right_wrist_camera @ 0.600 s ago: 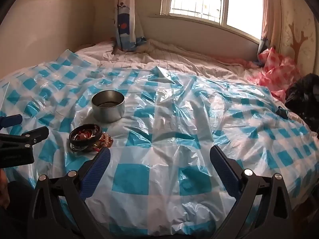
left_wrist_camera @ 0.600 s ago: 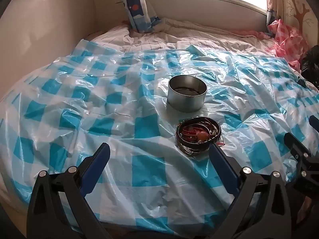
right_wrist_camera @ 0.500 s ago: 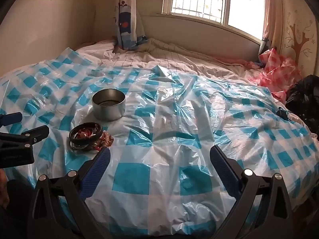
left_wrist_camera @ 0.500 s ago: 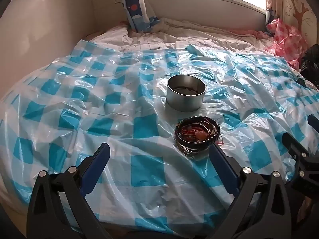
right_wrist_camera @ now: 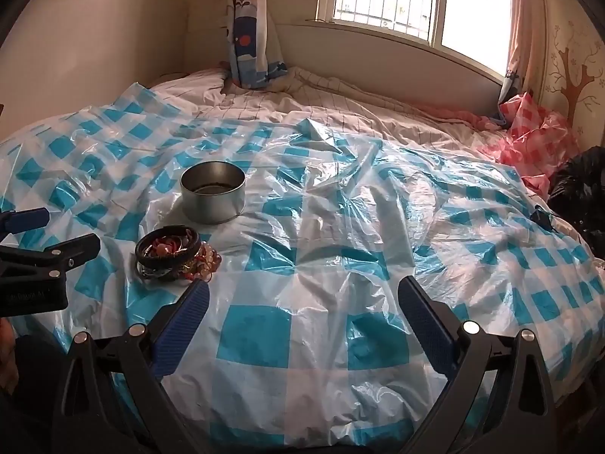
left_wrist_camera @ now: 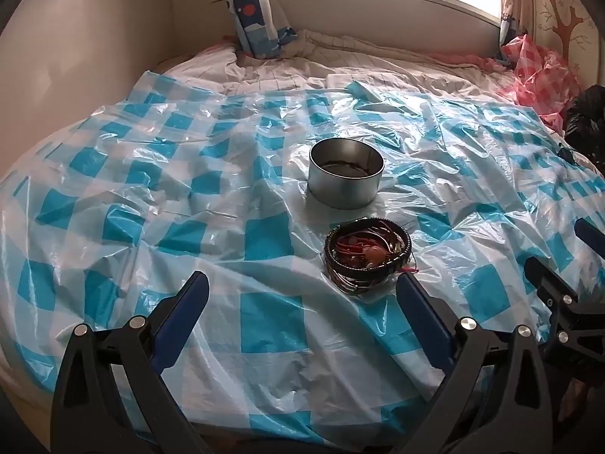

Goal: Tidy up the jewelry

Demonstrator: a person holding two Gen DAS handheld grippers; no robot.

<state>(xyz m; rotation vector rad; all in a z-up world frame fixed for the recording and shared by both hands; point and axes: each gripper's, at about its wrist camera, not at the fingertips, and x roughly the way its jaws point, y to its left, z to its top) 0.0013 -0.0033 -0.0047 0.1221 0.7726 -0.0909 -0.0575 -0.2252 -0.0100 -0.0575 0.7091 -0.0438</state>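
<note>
Jewelry pile [left_wrist_camera: 367, 255] sat centre-right in the left wrist view, on checked plastic sheet [left_wrist_camera: 264, 234], just below metal tin [left_wrist_camera: 346, 178]. Left gripper [left_wrist_camera: 302, 295] and right gripper [right_wrist_camera: 302, 299] both gaped wide, holding nothing.

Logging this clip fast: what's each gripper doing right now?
Left gripper: open, nothing between its fingers.
Right gripper: open, nothing between its fingers.

Jewelry pile [left_wrist_camera: 367, 256] lying on plastic sheet [left_wrist_camera: 151, 196] just before round tin [left_wrist_camera: 346, 177]; window [right_wrist_camera: 397, 0] sitting behind.
</note>
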